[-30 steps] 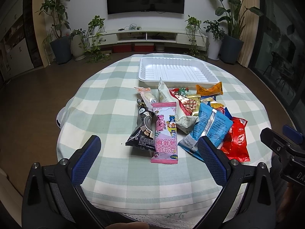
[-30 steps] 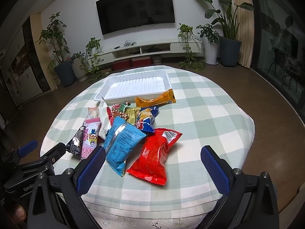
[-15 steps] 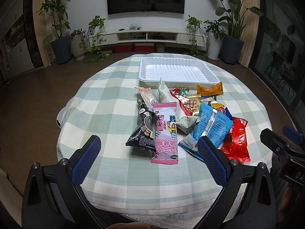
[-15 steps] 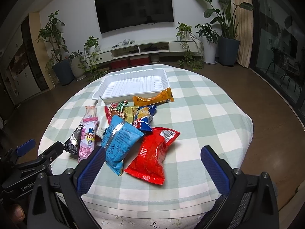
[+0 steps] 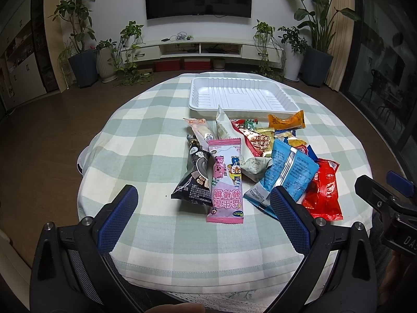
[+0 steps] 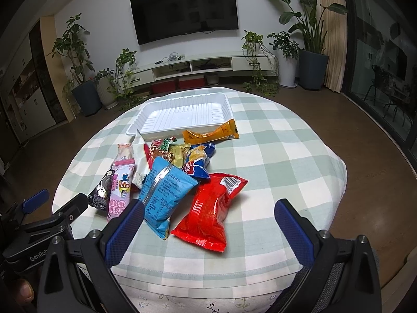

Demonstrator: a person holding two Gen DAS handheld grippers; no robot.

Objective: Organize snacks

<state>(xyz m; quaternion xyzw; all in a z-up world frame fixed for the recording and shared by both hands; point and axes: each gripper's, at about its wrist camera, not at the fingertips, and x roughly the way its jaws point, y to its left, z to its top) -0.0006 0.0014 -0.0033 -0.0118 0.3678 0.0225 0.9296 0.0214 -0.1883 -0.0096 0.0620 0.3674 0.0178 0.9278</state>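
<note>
Round table (image 5: 146,140) with green-white check cloth fills both views. White tray (image 5: 242,96) sits at 12 o'clock on the tabletop, nothing in it. Snack pile lies mid-table, just toward 6 o'clock from the tray, some packets overlapping. Red bag (image 6: 212,212) at the pile's 4 o'clock edge, lying flat, touching the light blue bag (image 6: 164,193) to its 9 o'clock side. Pink packet (image 5: 226,182) at 6 o'clock of the pile, overlapping the black packet (image 5: 195,172) at its 9 o'clock side. Orange packet (image 5: 285,121) at 1 o'clock, right against the tray's near rim. Small wrapped candies and a dark blue packet (image 6: 198,161) bunched in the pile centre; exact count unclear.

Left gripper (image 5: 203,216) hovers at the table's 6 o'clock edge, blue-padded fingers spread wide, nothing between them. Right gripper (image 6: 208,230) also at the near edge toward 5 o'clock, fingers spread wide, empty, red bag in front of it.
</note>
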